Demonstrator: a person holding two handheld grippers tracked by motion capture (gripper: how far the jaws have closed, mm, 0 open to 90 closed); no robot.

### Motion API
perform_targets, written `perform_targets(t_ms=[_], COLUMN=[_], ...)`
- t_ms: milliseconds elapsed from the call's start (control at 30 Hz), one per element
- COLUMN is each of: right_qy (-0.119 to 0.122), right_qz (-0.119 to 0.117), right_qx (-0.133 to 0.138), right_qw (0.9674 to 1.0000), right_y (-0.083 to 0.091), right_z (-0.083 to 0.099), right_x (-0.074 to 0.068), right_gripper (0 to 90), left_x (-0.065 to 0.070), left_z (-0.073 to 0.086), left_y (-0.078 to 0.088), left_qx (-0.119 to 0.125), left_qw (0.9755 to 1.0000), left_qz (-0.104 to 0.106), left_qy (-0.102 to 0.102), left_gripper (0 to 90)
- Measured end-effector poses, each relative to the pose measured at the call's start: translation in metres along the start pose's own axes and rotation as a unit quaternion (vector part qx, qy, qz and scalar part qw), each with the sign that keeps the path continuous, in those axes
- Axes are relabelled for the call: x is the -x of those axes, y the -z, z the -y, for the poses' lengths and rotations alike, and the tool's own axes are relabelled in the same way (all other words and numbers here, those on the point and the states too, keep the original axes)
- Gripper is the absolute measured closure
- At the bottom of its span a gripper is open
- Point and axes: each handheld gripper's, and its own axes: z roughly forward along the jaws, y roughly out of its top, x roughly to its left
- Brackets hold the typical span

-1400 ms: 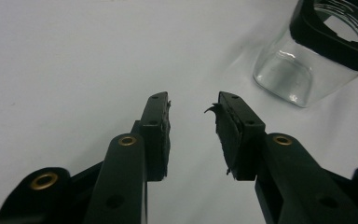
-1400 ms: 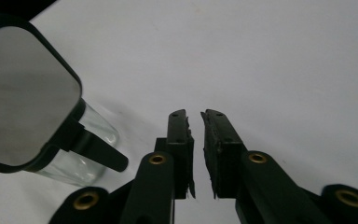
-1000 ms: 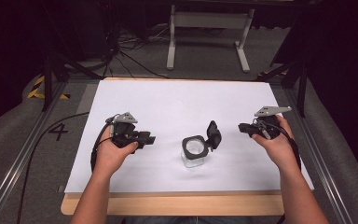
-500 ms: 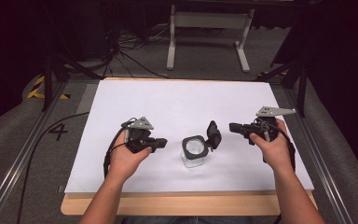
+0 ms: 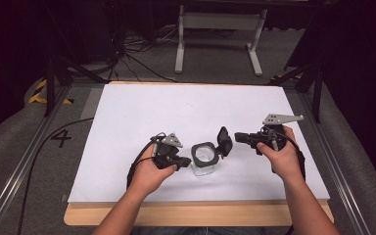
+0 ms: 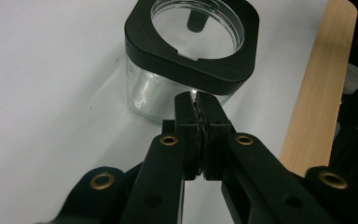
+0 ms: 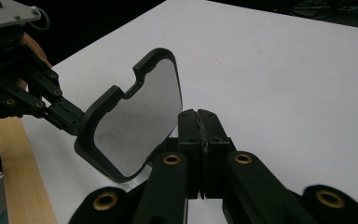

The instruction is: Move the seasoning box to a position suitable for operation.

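Note:
A clear square container [image 5: 204, 157] with a black rim [image 6: 191, 70] stands on the white sheet. Its black-framed lid [image 5: 224, 142] is hinged up on the right side. My left gripper [image 5: 186, 161] is shut with nothing between its jaws, which have just closed. In the left gripper view its tips [image 6: 197, 100] sit against the clear wall just under the rim. My right gripper [image 5: 239, 138] is shut and empty, just right of the raised lid. In the right gripper view the lid [image 7: 135, 116] stands right beside the tips [image 7: 198, 116]; I cannot tell if they touch. The left gripper [image 7: 32, 93] shows beyond it.
The white sheet [image 5: 176, 112] covers a wooden table whose edge [image 5: 200, 215] runs along the front. Metal rails flank the table, with a "4" mark [image 5: 61, 138] at the left. A white stand [image 5: 215, 29] and cables lie on the floor behind.
My left hand has moved right up to the container and its jaws have shut. My right hand has moved left toward the raised lid.

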Motion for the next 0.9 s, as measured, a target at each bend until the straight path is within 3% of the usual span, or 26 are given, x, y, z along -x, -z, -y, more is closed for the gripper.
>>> perform_targets(t_ms=[533, 900], right_qy=[0.002, 0.003], right_qz=[-0.006, -0.001], right_qx=[0.004, 0.010], right_qw=[1.0000, 0.9999], right_y=[-0.001, 0.003], right_z=[-0.002, -0.002], right_x=[-0.006, -0.005], right_gripper=[90.0, 90.0], left_x=[0.004, 0.010], left_z=[0.000, -0.002], left_y=[-0.011, -0.016], left_qx=[-0.006, -0.018], left_qw=[0.9999, 0.9995], left_qz=[0.001, 0.016], left_qy=[-0.008, -0.019], left_gripper=[87.6, 87.3])
